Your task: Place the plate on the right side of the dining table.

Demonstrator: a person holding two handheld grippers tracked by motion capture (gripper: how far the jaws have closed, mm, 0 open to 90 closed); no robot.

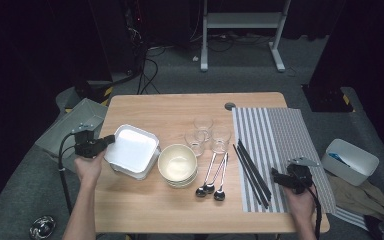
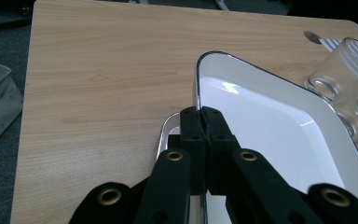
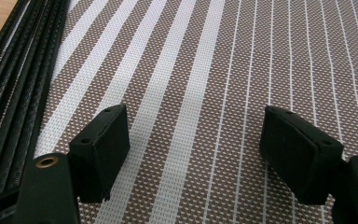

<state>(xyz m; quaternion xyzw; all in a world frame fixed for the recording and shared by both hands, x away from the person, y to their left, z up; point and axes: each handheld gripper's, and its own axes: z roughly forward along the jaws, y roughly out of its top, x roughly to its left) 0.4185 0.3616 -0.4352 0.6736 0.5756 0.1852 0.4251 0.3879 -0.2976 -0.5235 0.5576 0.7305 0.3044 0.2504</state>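
A stack of white square plates (image 1: 132,149) lies at the table's left. My left gripper (image 1: 111,140) is shut on the near rim of the top plate (image 2: 270,126), its pads pinching the edge at the left gripper's (image 2: 200,114) tips. The rim of a lower plate (image 2: 167,125) peeks out underneath. On the right, my right gripper (image 1: 276,176) stands open low over the striped placemat (image 1: 280,135), with nothing between its fingers. In the right gripper view the right gripper (image 3: 193,140) hangs over the placemat (image 3: 223,56), with black chopsticks (image 3: 23,56) to its left.
Stacked cream bowls (image 1: 177,162) sit mid-table, three glasses (image 1: 203,126) behind them, three spoons (image 1: 211,182) beside. Black chopsticks (image 1: 252,172) lie on the mat's left edge. A grey bin (image 1: 72,125) stands left of the table, a white box (image 1: 352,160) right of it.
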